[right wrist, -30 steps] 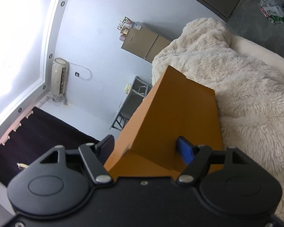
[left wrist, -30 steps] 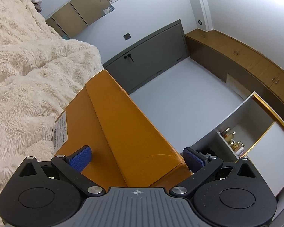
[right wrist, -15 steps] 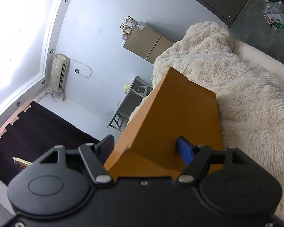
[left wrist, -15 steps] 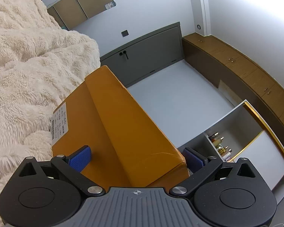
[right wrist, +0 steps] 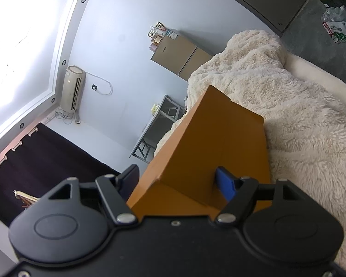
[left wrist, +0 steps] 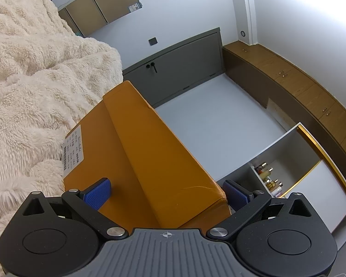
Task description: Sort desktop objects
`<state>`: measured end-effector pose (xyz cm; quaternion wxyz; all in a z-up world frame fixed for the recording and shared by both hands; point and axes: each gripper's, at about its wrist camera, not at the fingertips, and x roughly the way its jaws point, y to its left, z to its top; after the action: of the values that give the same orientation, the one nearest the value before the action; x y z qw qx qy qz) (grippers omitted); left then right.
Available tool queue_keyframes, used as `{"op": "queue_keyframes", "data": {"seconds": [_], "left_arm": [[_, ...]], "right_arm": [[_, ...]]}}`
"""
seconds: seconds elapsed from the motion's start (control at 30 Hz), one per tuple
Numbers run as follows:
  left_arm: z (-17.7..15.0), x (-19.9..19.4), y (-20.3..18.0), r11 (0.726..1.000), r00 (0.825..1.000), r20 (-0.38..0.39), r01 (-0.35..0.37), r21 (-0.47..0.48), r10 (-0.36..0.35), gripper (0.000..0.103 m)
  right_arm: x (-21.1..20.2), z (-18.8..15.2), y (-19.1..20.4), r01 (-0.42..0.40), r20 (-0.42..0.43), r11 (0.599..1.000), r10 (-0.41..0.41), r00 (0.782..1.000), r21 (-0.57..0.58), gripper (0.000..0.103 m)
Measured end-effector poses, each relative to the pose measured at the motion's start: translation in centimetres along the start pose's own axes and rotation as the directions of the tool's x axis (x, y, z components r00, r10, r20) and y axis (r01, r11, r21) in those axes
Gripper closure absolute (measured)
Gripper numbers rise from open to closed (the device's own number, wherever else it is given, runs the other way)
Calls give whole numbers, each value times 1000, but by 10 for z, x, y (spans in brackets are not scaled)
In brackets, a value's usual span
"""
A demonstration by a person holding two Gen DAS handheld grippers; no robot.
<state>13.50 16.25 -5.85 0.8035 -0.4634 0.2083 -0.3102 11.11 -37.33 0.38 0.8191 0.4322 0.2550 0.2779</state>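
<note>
The orange box (left wrist: 147,161) runs lengthwise away from both claws, the left claw (left wrist: 166,194) and right claw (right wrist: 180,182) each clamped across one near end.

Bright, even daylight; a blown-out window (right wrist: 13,34) glares at upper left (another flares in the left view's corner). Fisheye bends edges; focus sharp.

The box (left wrist: 150,157) sits between my left gripper's (left wrist: 166,192) fingers. My right gripper (right wrist: 180,180) straddles its other end. The blanket (right wrist: 299,120) lies behind it.
</note>
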Motion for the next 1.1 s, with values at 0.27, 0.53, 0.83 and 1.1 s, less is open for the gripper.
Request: {"op": "queue_keyframes", "data": {"seconds": [0.27,0.53,0.83,1.1], "left_arm": [[18,-22,5,998,991,132,-19,-59,27,3],[30,-6,-1,993,991,66,-111,-38,113,0],[48,28,-21,972,974,-24,-223,74,225,0],[45,40,-27,967,968,-74,-230,110,238,0]], "right_arm": [[-2,0,4,13,11,999,-13,1000,-31,27],[6,6,-2,69,-8,997,-69,998,-26,16],[34,37,-22,20,-118,988,-2,993,151,17],[44,48,-38,22,-172,973,18,985,228,20]]}}
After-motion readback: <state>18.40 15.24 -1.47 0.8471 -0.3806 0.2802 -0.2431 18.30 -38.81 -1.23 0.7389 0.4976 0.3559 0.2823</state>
